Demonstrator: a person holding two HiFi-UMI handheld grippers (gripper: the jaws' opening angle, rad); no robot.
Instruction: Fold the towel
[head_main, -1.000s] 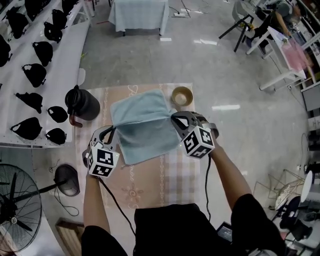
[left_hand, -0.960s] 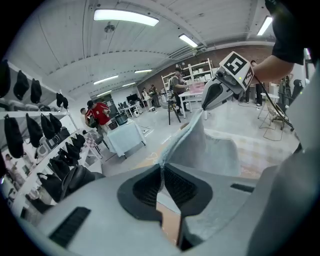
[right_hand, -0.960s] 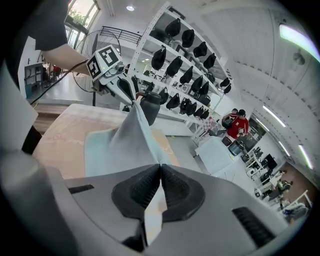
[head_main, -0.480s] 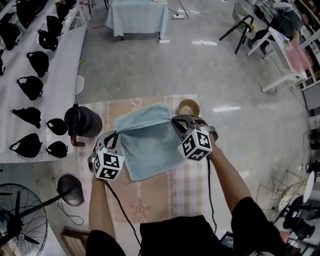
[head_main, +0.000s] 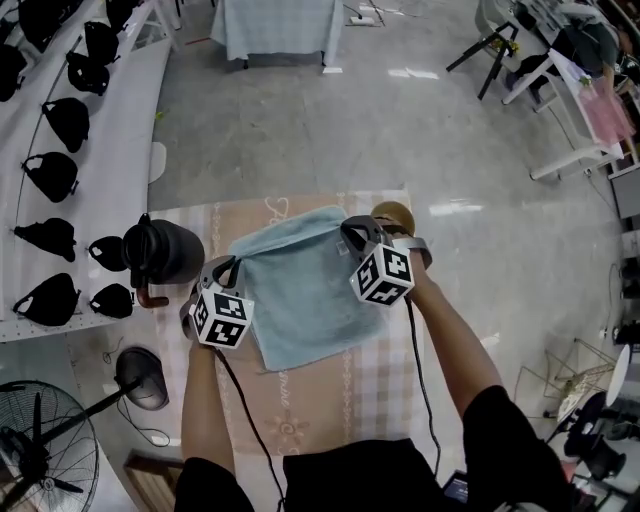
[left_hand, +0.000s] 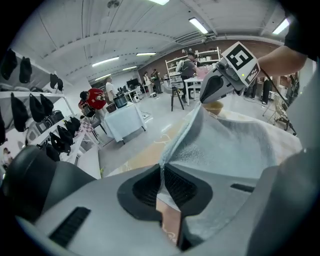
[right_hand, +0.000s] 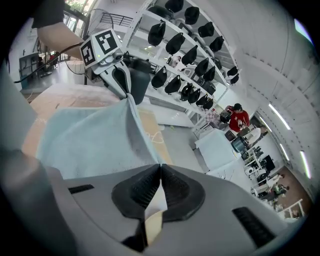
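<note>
While holding towel (head_main: 300, 300) by two lifted corners, clenched on fabric both sides: left gripper (head_main: 228, 264) on left corner, right gripper (head_main: 350, 228) on right. Holds lifted edge taut left to right above patterned cloth (head_main: 330, 395), with rest trailing near of both claws, far edge just beyond. Probably needs lowering straight onto far edge, both hands equally close. Black jug (head_main: 160, 252) at left, bowl (head_main: 395, 212) just right of right gripper.

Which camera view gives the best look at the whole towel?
The head view: it shows nearly the whole towel, with both held corners. The left gripper view shows only the corner pinched in the left claw and cloth beyond; the right gripper view shows the same at the right claw.
</note>
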